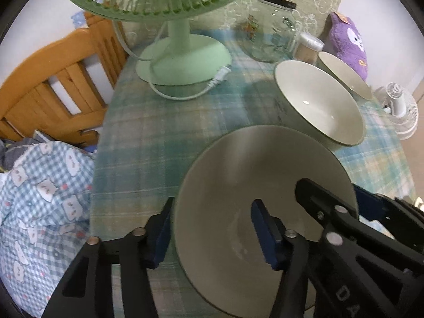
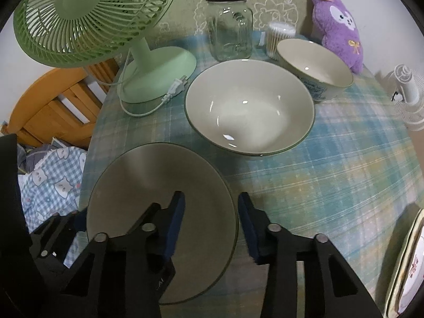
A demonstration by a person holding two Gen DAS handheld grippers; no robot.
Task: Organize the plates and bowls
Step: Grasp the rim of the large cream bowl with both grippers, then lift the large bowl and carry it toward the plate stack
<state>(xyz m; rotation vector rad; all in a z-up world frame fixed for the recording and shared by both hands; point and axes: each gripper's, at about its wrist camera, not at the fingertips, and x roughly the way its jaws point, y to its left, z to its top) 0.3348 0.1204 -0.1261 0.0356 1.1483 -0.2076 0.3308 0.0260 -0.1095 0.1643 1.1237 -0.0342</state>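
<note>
The left gripper point(image 1: 212, 234) is reaching in low from the table's near edge, its fingers spread apart and straddling the left rim of the nearest bowl point(image 1: 254, 175): one blue pad is sitting outside the wall, the other inside, neither plainly pressing. The right gripper point(image 2: 210, 228) is coming in beside it, fingers also apart, straddling the same bowl's right rim, one pad over the inside and one just outside.

Three bowls are showing in all. The nearest bowl is sitting at the front of the plaid tablecloth point(image 2: 344, 164); the middle bowl point(image 2: 249, 106) is standing just behind it, apart from it; the patterned bowl point(image 2: 315, 66) is standing farther back to the right, near the middle one. One decorated plate point(image 2: 408, 273) is peeking in at the far right edge.

One green fan point(image 2: 87, 18), one glass jar point(image 2: 229, 26) and one purple plush point(image 2: 336, 29) are lining the back.
</note>
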